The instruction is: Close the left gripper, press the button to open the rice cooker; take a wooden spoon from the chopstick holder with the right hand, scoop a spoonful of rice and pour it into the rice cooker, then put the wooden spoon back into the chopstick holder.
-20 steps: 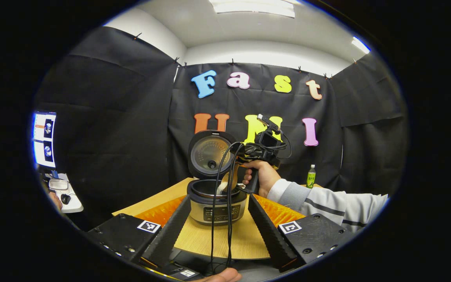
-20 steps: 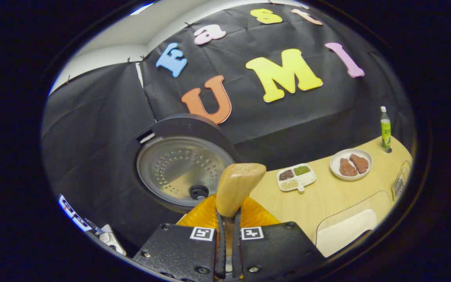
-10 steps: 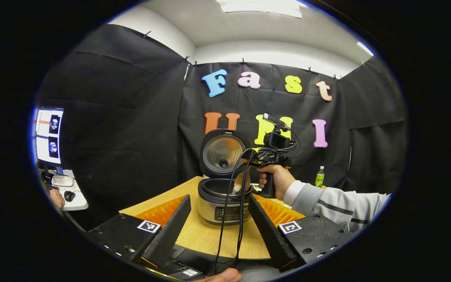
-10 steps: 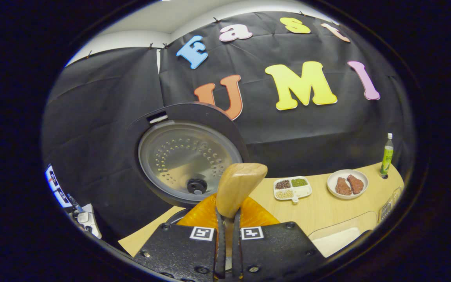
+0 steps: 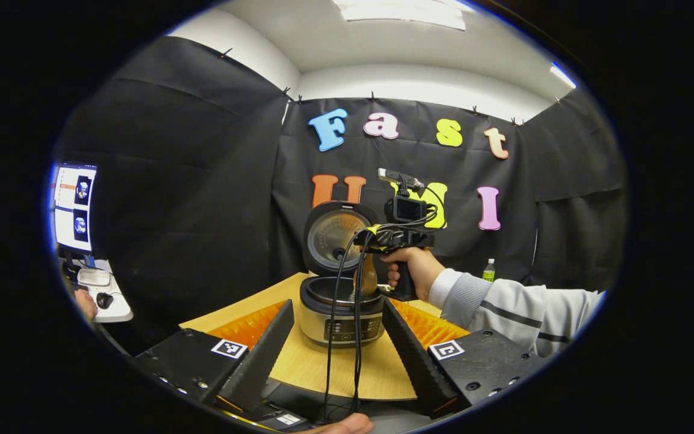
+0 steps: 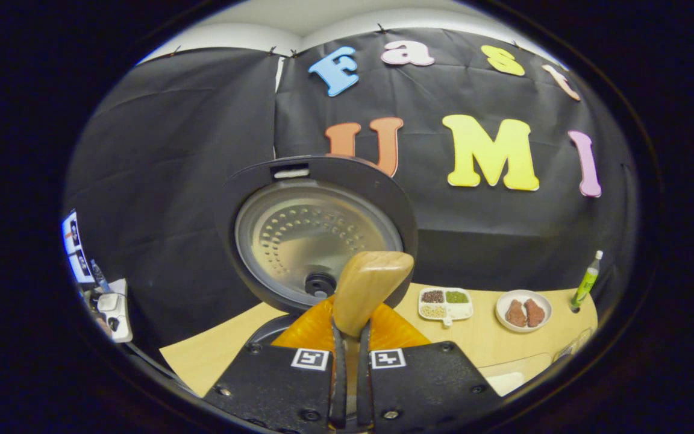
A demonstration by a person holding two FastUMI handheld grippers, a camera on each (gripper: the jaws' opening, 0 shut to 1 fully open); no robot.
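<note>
The wooden spoon (image 6: pixel 368 290) is above the open rice cooker (image 5: pixel 341 307), its bowl in front of the raised lid (image 6: pixel 317 232). The right gripper (image 6: pixel 350 361) is clenched on the spoon's handle. The left gripper (image 5: pixel 338 355) is before the cooker with its fingers spread apart. Beyond the cooker, on the table (image 6: pixel 479 340), lie a divided dish (image 6: pixel 445 302) and a plate (image 6: pixel 523 311).

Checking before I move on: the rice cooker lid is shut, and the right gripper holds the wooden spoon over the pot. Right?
Not quite. The rice cooker lid stands open, tipped back, its inner side showing in the right gripper view. The rest holds: the right gripper is shut on the wooden spoon, which hangs over the pot in the left gripper view.
</note>
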